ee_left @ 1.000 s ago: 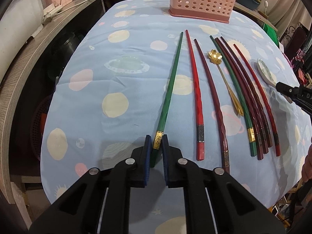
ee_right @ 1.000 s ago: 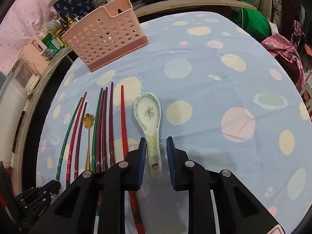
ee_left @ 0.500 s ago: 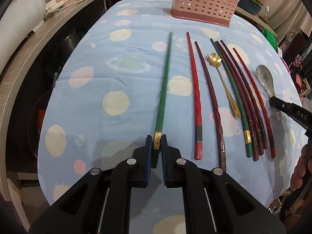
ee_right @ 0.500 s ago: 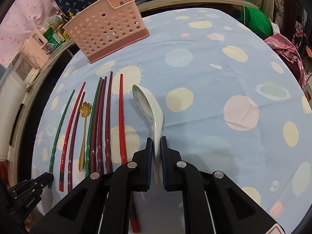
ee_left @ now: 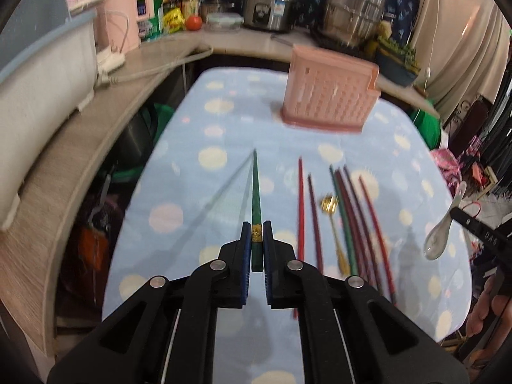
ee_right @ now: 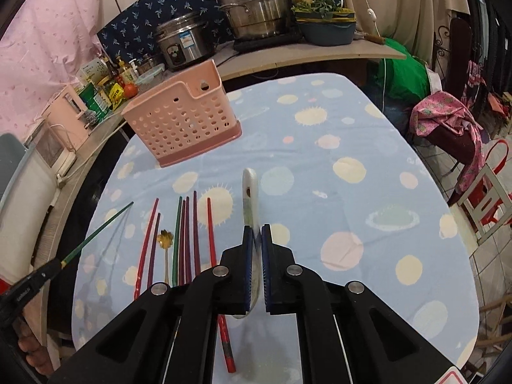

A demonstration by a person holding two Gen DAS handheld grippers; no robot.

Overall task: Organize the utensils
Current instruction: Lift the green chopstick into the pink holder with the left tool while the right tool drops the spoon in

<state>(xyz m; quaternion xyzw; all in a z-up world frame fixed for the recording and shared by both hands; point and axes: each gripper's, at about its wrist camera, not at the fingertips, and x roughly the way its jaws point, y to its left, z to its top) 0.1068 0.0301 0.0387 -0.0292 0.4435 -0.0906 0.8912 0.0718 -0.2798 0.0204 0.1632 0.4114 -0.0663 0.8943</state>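
Note:
My left gripper is shut on a green chopstick near its gold band and holds it lifted, tip pointing towards the pink perforated holder. My right gripper is shut on a white ceramic spoon, held in the air with its handle end forward; it also shows in the left wrist view. Several red, maroon and green chopsticks and a gold flower spoon lie in a row on the dotted blue cloth. The holder stands at the table's far side.
A curved wooden counter borders the table on the left with a white appliance. Pots and a rice cooker stand on the shelf behind. A red and white chair is at the right.
Both grippers have risen off the table. The green chopstick is lifted clear of the cloth. The spoon is raised and turned in the right gripper, with its handle end pointing forward.

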